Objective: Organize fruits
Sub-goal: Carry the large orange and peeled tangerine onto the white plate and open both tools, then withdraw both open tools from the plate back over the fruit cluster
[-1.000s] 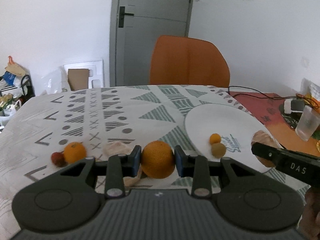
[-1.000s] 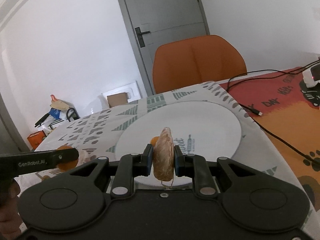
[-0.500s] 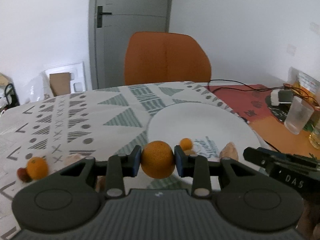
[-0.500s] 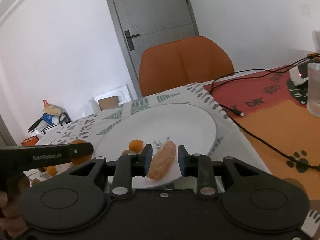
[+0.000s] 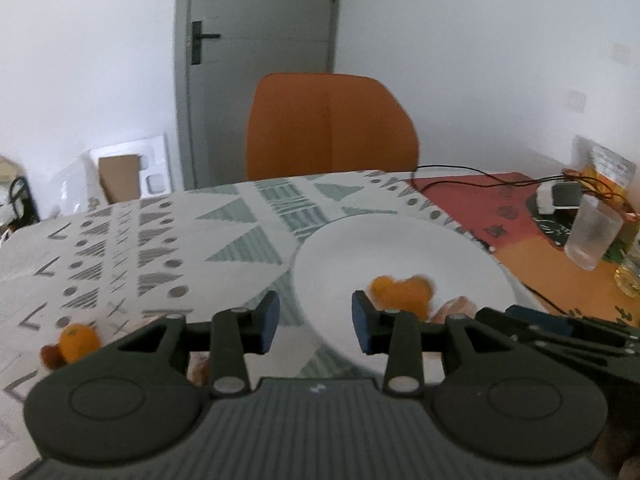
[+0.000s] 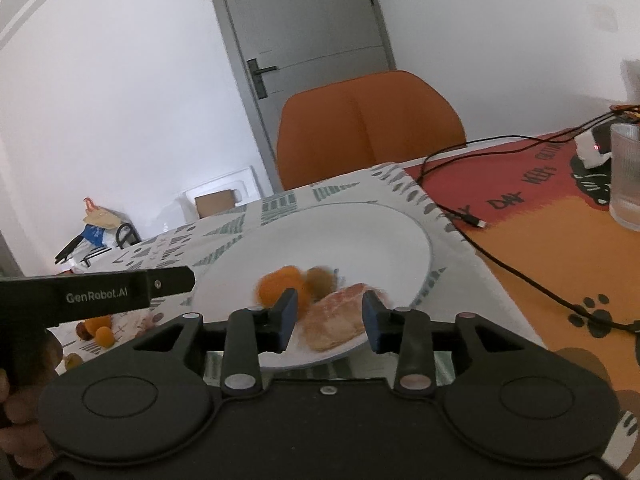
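A white plate (image 5: 400, 236) (image 6: 360, 232) lies on the patterned tablecloth. On it sit a blurred orange (image 5: 404, 292) (image 6: 282, 286), a small brown fruit (image 6: 320, 278) and a peeled citrus segment (image 6: 340, 316) (image 5: 456, 306). My left gripper (image 5: 316, 322) hovers at the plate's near left rim, its jaws opening with nothing between them. The jaws of my right gripper (image 6: 330, 320) are opening too; the segment rests on the plate between them, and the pads stand off it. Left of the plate lie a small orange (image 5: 78, 342) (image 6: 98, 330) and a red fruit (image 5: 48, 356).
An orange chair (image 5: 328, 124) stands behind the table. To the right, on an orange and red mat (image 6: 560, 248), are a ribbed glass (image 5: 592, 236) (image 6: 626, 176) and black cables (image 6: 520, 276). A hand (image 6: 20, 400) holds the left gripper's handle.
The left gripper let go of the orange, which now lies on the plate. The right gripper's jaws spread and the peeled segment tipped over onto the plate.
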`<state>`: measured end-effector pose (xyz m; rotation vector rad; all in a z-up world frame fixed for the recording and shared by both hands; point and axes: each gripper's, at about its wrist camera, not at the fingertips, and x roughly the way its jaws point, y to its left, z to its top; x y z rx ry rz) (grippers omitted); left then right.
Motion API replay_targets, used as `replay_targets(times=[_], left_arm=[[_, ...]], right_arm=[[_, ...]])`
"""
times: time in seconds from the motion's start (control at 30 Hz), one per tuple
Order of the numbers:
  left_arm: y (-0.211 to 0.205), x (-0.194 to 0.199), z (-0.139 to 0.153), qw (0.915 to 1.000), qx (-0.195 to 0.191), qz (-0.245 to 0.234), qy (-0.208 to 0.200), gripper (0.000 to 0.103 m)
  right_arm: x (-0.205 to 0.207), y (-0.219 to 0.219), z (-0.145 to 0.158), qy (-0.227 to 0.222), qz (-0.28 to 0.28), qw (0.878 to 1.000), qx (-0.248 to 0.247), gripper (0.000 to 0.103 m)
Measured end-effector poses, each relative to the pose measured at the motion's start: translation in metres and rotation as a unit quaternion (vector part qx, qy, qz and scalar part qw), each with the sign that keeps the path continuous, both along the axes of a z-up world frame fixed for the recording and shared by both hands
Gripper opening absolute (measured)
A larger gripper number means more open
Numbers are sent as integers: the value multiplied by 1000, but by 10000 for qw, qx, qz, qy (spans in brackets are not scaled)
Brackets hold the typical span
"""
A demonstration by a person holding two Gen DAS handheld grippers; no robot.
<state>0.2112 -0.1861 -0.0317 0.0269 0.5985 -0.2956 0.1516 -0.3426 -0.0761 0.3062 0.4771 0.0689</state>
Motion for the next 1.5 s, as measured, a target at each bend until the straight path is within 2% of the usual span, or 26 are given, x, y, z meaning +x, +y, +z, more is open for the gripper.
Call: replay_targets(times=[0.1,0.33,0.4,0.57,0.77,1.13,1.5], left_arm=[[14,-3,-1,9998,22,188,-2,54],[45,-13,-1,9982,107,590,-51,70],[53,-16,-2,9973,125,713,-93,78],[74,-23,-2,9950,167,975,-102,82],[92,-31,-3,9922,209,1221,-102,85],[116,-44,-11,9885,179,1503,-18,87],[134,-45,-18,9852,135,1706,71,87]], right_arm=[[1,8,0,5,67,10000,-14,42],[1,28,1,8,184,9998,-55,56],[1,35,1,10,224,9997,-69,60],[2,49,2,6,322,9994,-122,70],[0,65,6,-33,471,9987,-171,76],[-2,87,4,15,693,9971,-308,81],[-2,105,3,9,927,9948,-423,81]])
